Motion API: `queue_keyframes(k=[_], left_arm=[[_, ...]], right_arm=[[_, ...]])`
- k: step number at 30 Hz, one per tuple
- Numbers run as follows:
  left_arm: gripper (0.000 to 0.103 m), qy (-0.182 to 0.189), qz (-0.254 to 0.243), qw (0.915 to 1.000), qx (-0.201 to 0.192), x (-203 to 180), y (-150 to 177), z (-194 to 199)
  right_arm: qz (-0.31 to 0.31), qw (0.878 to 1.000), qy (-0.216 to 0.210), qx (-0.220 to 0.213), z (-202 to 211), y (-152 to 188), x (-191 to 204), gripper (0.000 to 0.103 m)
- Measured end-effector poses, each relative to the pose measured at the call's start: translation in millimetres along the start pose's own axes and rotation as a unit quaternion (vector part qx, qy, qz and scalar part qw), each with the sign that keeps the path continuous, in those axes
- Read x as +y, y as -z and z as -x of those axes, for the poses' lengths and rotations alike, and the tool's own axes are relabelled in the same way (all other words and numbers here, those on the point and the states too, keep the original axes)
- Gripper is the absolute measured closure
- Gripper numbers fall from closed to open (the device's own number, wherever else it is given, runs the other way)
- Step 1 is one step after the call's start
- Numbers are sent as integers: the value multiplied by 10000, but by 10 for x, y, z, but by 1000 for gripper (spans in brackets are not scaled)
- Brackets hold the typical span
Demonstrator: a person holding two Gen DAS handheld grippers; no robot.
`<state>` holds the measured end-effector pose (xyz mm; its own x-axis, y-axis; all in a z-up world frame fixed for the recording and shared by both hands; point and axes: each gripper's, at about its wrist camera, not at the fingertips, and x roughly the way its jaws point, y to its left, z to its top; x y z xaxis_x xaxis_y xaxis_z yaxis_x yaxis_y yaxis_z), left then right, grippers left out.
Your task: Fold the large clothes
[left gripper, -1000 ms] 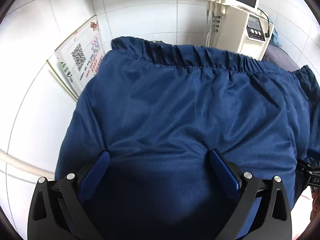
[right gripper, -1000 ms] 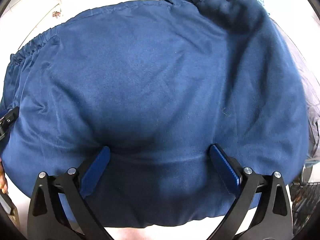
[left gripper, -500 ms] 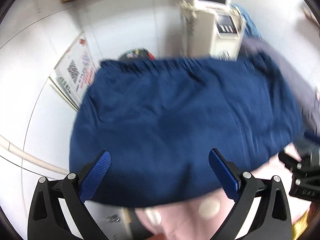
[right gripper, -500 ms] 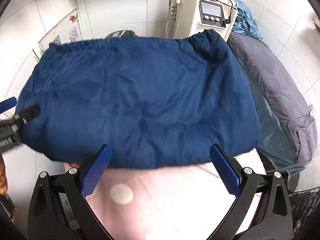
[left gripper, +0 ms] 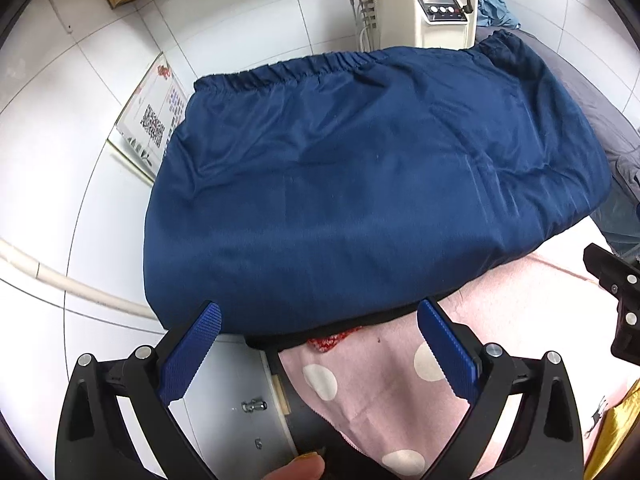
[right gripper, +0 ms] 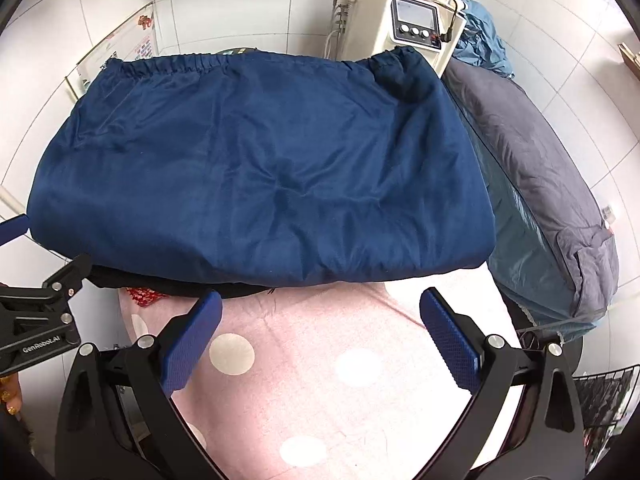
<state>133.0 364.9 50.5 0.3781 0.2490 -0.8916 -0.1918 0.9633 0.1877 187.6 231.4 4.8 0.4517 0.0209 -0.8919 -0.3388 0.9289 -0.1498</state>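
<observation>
A large navy blue garment (left gripper: 360, 184) with an elastic hem at its far edge lies folded flat on a pink polka-dot cloth (left gripper: 400, 364); it also shows in the right wrist view (right gripper: 260, 168). A dark layer and a red scrap peek out under its near edge. My left gripper (left gripper: 320, 344) is open and empty, just short of the garment's near left edge. My right gripper (right gripper: 320, 328) is open and empty over the pink cloth (right gripper: 320, 360), short of the near edge. The left gripper's body (right gripper: 36, 328) shows at the left of the right wrist view.
A white machine with a screen and knobs (right gripper: 404, 12) stands behind the garment. A grey-and-teal padded quilt (right gripper: 540, 184) lies to the right. A poster with a QR code (left gripper: 156, 116) leans on the tiled wall at left. A wire basket (right gripper: 600, 396) sits at lower right.
Both grippers have drawn back from on top of the blue garment toward me. The garment now lies flat by itself and the pink cloth shows in front of it.
</observation>
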Motion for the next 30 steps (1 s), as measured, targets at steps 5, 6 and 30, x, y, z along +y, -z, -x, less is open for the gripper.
queue_keyframes(k=[5, 6, 30], left_arm=[[6, -94, -40, 9999, 124, -16, 56, -27], [6, -131, -27, 9998, 135, -5, 62, -31], [6, -162, -18, 9996, 224, 52, 36, -122]], right_arm=[[76, 9999, -54, -50, 70, 35, 57, 5], [113, 9999, -42, -57, 75, 34, 75, 5], [359, 9993, -11, 52, -15, -13, 257, 5]])
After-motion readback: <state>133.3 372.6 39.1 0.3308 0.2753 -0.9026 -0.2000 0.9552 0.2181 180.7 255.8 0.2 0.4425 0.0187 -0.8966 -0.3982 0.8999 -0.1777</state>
